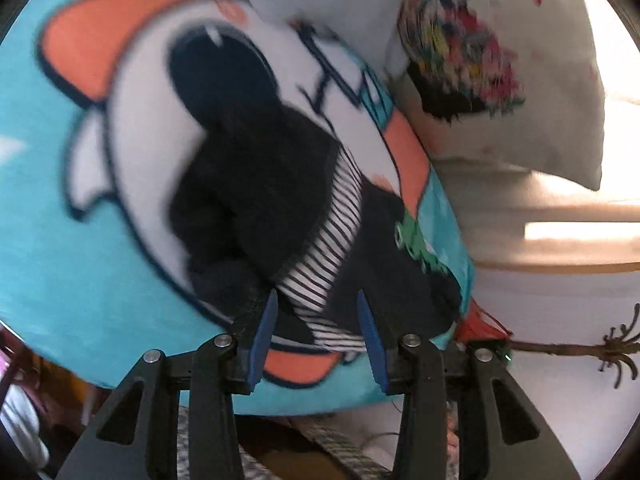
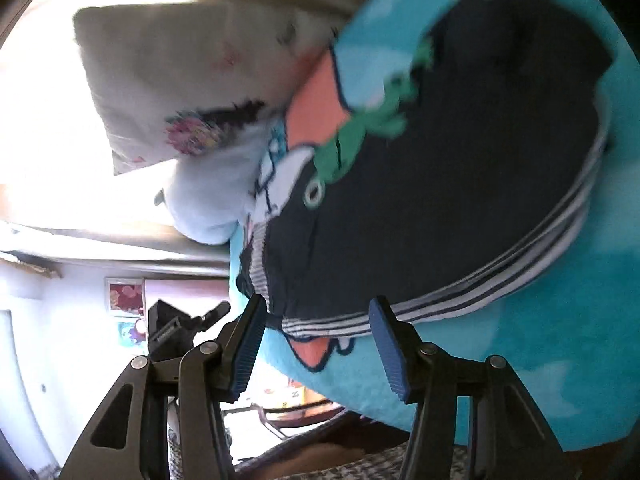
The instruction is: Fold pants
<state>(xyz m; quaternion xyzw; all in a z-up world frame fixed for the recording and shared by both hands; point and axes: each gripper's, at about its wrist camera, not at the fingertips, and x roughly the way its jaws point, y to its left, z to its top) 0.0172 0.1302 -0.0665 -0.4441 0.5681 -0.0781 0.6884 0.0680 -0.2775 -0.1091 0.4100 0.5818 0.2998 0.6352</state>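
Observation:
The pants (image 1: pixel 260 200) are dark navy with black-and-white striped trim and a green print. They lie bunched on a turquoise cartoon blanket (image 1: pixel 60 260). My left gripper (image 1: pixel 318 300) is open, its blue pads just in front of the striped trim, not touching. In the right wrist view the pants (image 2: pixel 460 180) lie flatter, the striped waistband along the near edge. My right gripper (image 2: pixel 318 308) is open, with its fingertips at that striped edge, holding nothing.
A white pillow with a colourful print (image 1: pixel 500 80) leans behind the blanket and shows too in the right wrist view (image 2: pixel 168 92). A pale blue cushion (image 2: pixel 212 200) lies beside it. A wooden ledge (image 1: pixel 560 266) and a white wall (image 2: pixel 60 340) lie beyond.

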